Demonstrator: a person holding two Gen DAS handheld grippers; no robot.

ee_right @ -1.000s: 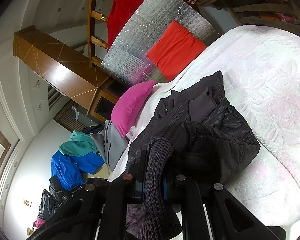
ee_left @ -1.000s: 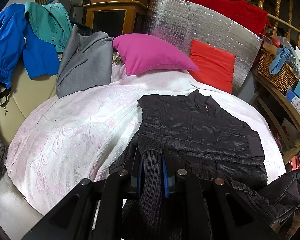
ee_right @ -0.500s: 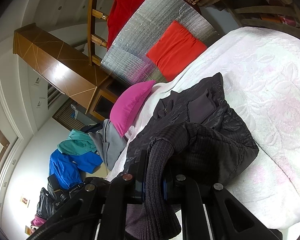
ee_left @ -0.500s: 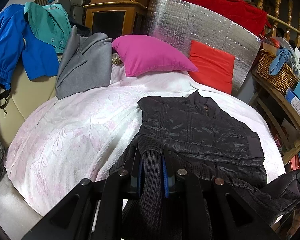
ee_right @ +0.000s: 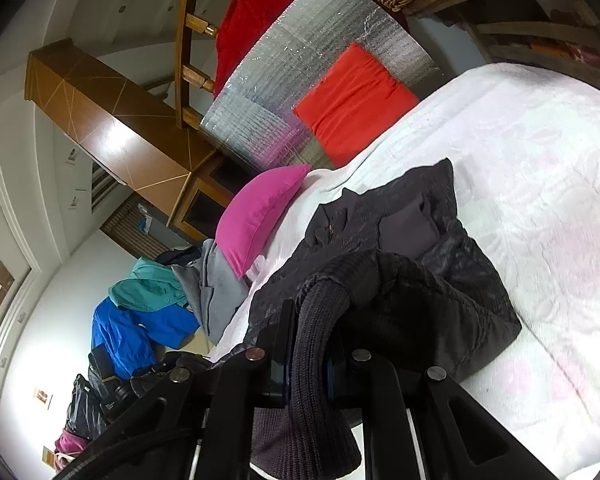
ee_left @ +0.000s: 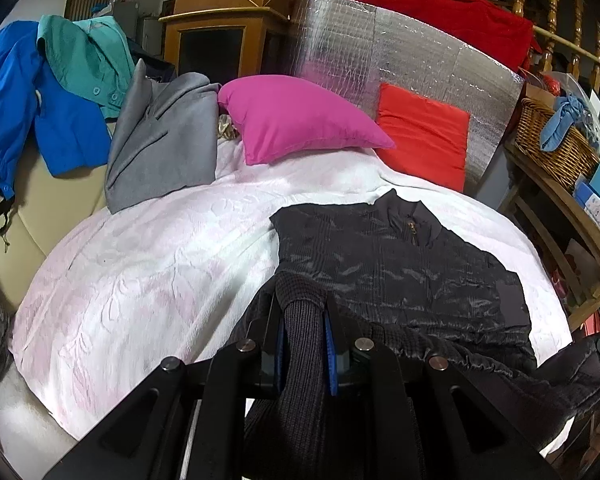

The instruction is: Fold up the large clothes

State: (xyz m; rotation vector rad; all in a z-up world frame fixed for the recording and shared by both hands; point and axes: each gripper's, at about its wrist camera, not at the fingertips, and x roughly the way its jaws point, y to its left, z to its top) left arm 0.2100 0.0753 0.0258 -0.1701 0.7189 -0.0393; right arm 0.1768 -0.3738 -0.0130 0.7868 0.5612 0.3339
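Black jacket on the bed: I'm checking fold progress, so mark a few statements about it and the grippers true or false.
1. The left gripper is shut on a ribbed cuff of the black jacket. True.
2. The right gripper hangs open, holding nothing. False: it is shut on a ribbed cuff too.
3. The jacket lies on a white bedspread. True.
4. The pink pillow lies on top of the jacket. False: it sits apart, nearer the head of the bed.
5. The jacket's collar points toward the red cushion. True.

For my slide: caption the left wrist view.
Left gripper shut on black jacket's knit cuff over white bedspread.
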